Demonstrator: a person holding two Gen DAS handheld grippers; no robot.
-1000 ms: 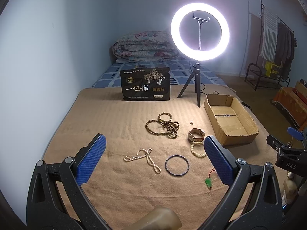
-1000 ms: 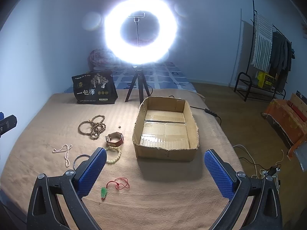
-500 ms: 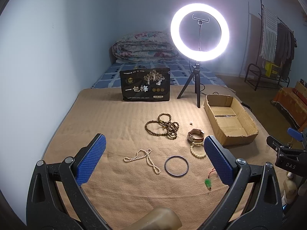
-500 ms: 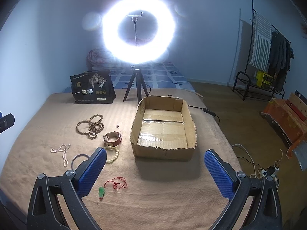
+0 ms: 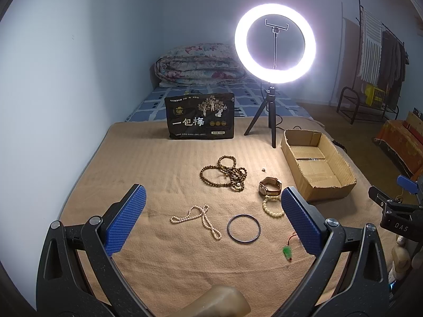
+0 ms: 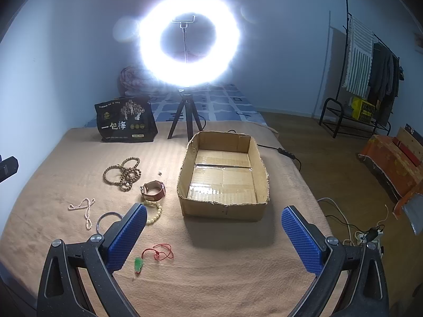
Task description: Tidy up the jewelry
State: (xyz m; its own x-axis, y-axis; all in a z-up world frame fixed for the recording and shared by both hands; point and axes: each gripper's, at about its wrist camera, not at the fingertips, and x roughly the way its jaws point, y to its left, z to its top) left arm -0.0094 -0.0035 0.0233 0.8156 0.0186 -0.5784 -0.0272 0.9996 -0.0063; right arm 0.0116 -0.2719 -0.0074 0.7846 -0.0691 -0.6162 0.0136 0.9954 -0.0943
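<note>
A tan blanket spreads under both claws, and everything else lies on it. Straight ahead of the right claw, between the lines of its two fingers, sits the cardboard box, open at the top with nothing inside; from the left claw the same box is ahead and off to the right. Behind the box stands the ring light on its tripod, lit, and further left a black snack bag stands upright. Both claws gape wide, blue pads far apart, gripping nothing and hanging above the blanket. The jewelry lies loose ahead of the left claw: the brown bead string farthest away, the watch with a brown strap to its right, the cream bead bracelet just beside the watch and next to the right finger, the pearl necklace and dark bangle nearer, between the fingers. The green pendant on a red cord lies just right of the right claw's left finger.
</note>
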